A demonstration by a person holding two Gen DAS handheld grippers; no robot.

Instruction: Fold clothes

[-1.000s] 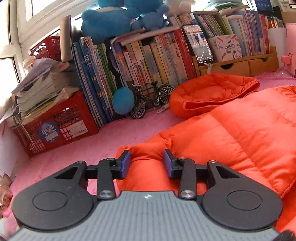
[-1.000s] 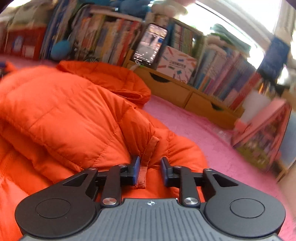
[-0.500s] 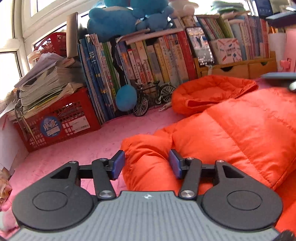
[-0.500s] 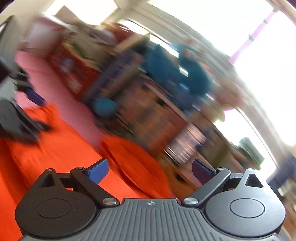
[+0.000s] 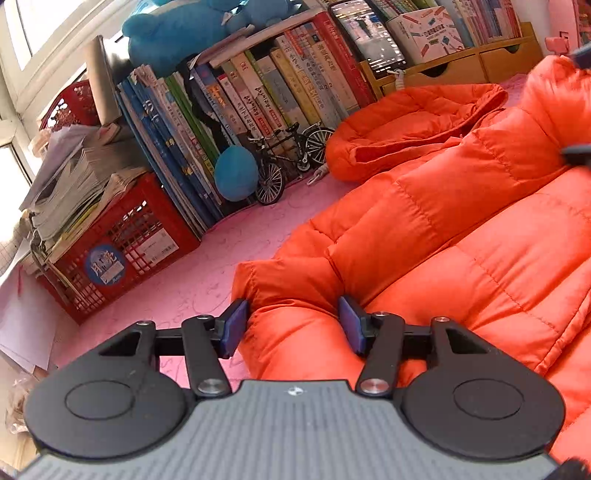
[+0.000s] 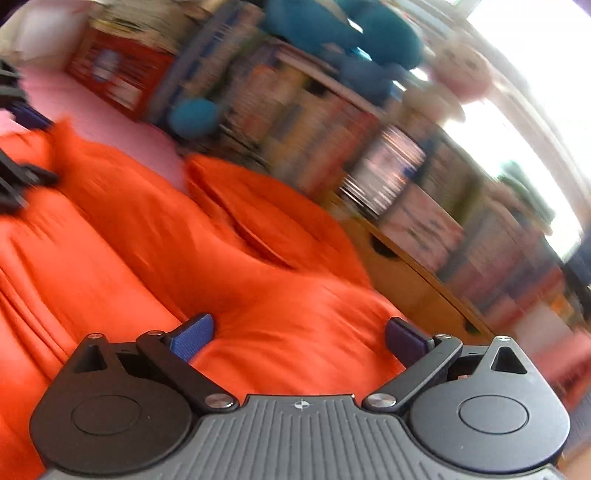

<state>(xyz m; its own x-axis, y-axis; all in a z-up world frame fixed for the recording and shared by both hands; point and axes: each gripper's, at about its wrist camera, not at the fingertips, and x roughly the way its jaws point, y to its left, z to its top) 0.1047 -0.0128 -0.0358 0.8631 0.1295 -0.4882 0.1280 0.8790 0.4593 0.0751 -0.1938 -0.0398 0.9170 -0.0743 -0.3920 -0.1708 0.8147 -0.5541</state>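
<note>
An orange puffer jacket (image 5: pixel 461 221) lies spread on the pink surface (image 5: pixel 184 284), its hood (image 5: pixel 406 122) towards the books. My left gripper (image 5: pixel 291 328) is open, and the puffy end of a sleeve (image 5: pixel 291 295) bulges between its blue pads. The right wrist view is motion-blurred. There the right gripper (image 6: pixel 299 339) stands wide open just above the jacket (image 6: pixel 147 229), holding nothing. A dark part of the left gripper (image 6: pixel 14 177) shows at that view's left edge.
A red crate (image 5: pixel 122 254) stacked with papers stands at the left. A row of upright books (image 5: pixel 258 96), a blue ball (image 5: pixel 236 173), a model bicycle (image 5: pixel 291 162), a propped phone (image 5: pixel 365 33) and a wooden drawer unit (image 5: pixel 461 70) line the back edge.
The right gripper let go of the jacket's edge, opened wide and swung up and left. The left gripper's jaws widened around the sleeve end, and it tilted.
</note>
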